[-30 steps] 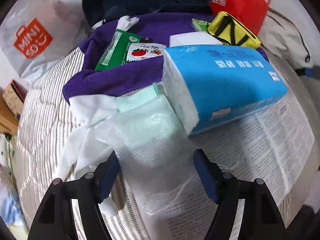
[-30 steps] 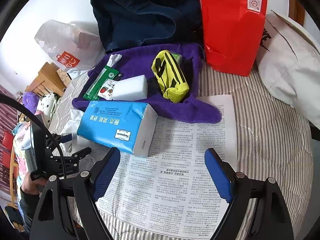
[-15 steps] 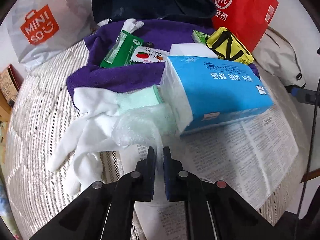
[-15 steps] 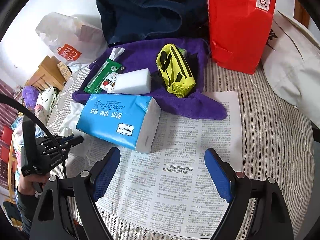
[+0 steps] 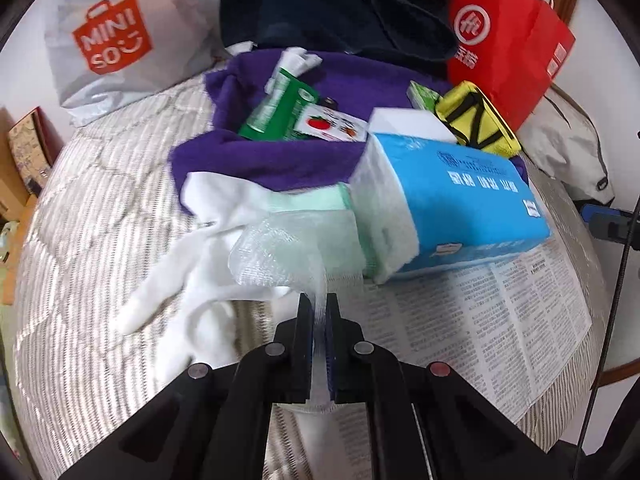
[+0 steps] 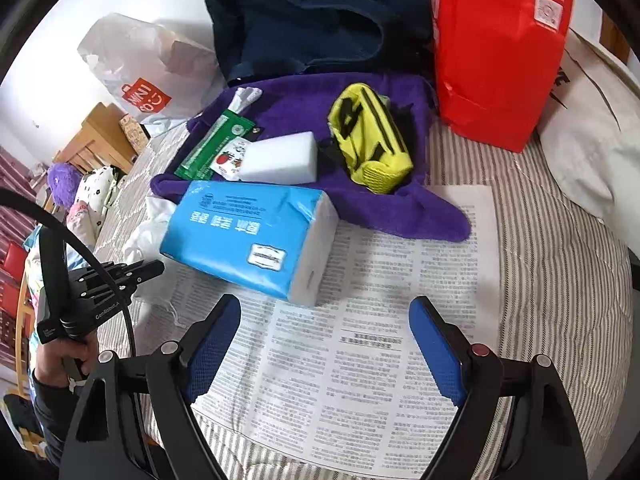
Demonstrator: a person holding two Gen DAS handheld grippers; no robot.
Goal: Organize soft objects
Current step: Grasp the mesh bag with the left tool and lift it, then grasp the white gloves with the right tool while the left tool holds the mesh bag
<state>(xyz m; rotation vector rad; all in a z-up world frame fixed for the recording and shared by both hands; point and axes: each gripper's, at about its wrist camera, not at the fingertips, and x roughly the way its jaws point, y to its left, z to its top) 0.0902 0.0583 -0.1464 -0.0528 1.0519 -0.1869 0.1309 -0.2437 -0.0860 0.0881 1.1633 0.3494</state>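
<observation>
Sheer white gauze cloth [image 5: 280, 252] is lying crumpled at the near-left corner of the blue tissue pack [image 5: 452, 204], partly over a mint-green cloth [image 5: 316, 204] and white gloves [image 5: 192, 276]. Left gripper [image 5: 319, 300] is pinching one fold of the gauze, jaws clamped together on it. Tissue pack is resting on a printed newspaper sheet [image 6: 384, 344], back edge against the purple towel [image 6: 360, 208]. Towel is carrying a white sponge block [image 6: 280, 158], a yellow pouch [image 6: 370, 136] and green packets [image 6: 212, 146]. Right gripper [image 6: 324, 344] is hovering over the newspaper, jaws wide apart, nothing between them. Red bag [image 6: 496, 48] is standing behind.
</observation>
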